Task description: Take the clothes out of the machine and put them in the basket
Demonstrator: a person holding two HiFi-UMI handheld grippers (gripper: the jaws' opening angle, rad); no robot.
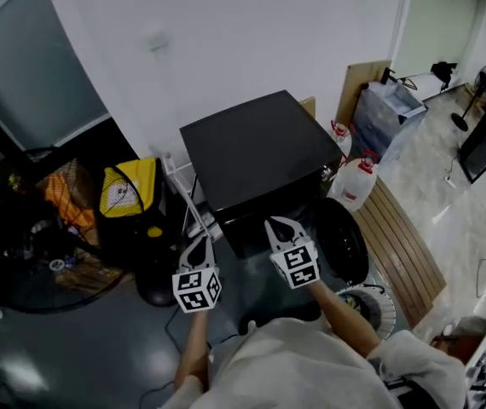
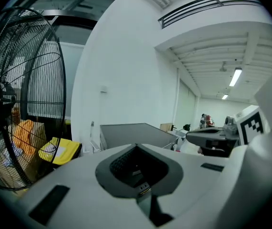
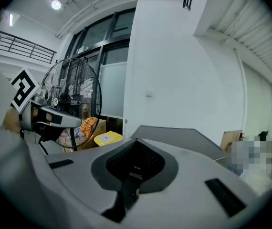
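just one machine (image 1: 256, 147), two closed grippers (image 1: 199, 245) (image 1: 282, 227)

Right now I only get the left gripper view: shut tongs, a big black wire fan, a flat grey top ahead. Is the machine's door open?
Observer: It looks so. The head view shows a round black door swung out at the front right of the black box-shaped machine.
Operator: Right tongs holding anything?
Observer: No, the right tongs are shut and empty.
Operator: What lies past that door?
Observer: A slatted wooden board on the floor.
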